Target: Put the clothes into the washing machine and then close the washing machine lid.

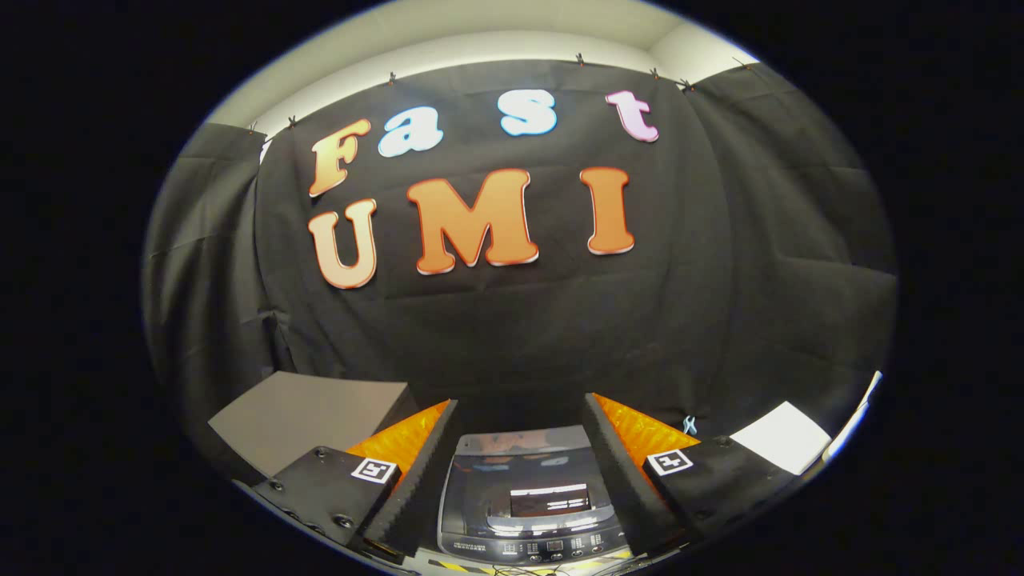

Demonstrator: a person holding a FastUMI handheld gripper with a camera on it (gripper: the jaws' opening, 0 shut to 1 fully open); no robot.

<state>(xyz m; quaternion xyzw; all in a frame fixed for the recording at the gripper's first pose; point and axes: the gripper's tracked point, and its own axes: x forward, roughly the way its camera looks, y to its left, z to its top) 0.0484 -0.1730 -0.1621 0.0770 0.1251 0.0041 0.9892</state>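
Gripper: the gripper [520, 448] points forward and slightly down, its two fingers spread wide apart with nothing held between them.
Fingers: one finger [416, 472] lies to the left of the washer, the other to the right; each has a ridged inner face and a small square marker on its block.
Washer: a top-loading washing machine [524, 500] sits between the fingers and below them, seen from above.
Lid: the glossy lid [520, 472] lies flat over the tub, closed; it reflects light in bright streaks, and a darker window pane sits in its middle.
Control panel: a strip of buttons and a small display [552, 548] runs along the washer's near edge; the markings are too small to make out.
Cables: thin dark wires [520, 570] lie just in front of the control panel, over a strip with yellow and dark stripes.
Clothes: cannot tell where they are; whatever lies under the lid is hidden by glare.
Left of washer: a plain grey board [308, 412] stands beyond the left finger, tilted.
Right of washer: a white sheet [780, 436] lies beyond the right finger, near the wall.
Wall: black cloth [512, 320] hangs behind the washer, creased, pinned along its top edge by small clips.
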